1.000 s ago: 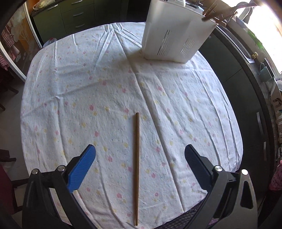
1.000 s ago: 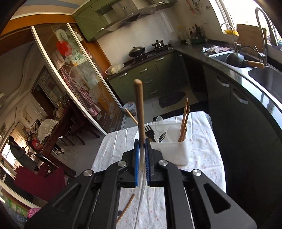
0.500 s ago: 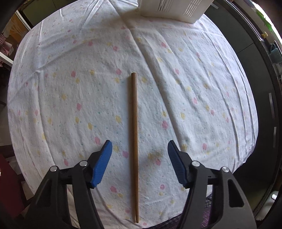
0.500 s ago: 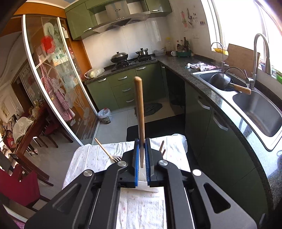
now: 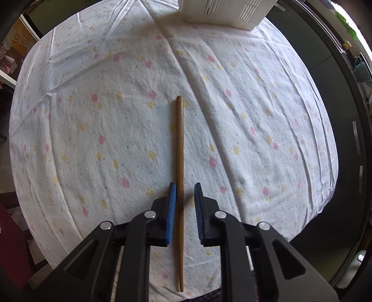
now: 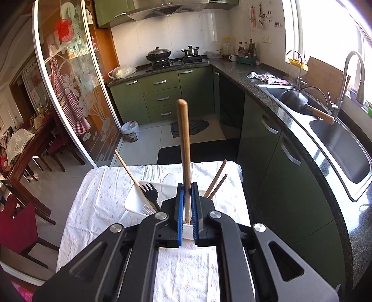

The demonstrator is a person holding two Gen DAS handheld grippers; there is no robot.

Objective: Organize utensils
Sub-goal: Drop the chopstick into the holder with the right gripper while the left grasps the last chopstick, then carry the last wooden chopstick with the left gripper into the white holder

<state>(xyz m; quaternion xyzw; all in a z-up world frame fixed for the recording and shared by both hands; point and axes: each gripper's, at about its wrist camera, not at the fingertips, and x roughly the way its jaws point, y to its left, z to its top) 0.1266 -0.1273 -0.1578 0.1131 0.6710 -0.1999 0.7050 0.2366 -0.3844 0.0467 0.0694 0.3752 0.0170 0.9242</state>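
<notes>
Left wrist: slim brown wooden chopstick (image 5: 179, 167) lies flat on tablecloth (image 5: 255, 130).

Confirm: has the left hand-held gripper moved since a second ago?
Yes. The left hand-held gripper came down toward the tablecloth; its jaws are closing around the chopstick, which fills more of the view, the white caddy nearly out of frame.

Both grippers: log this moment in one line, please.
left gripper: closing, chopstick on cloth between jaws | right gripper: shut on second chopstick | white holder: ahead
</notes>
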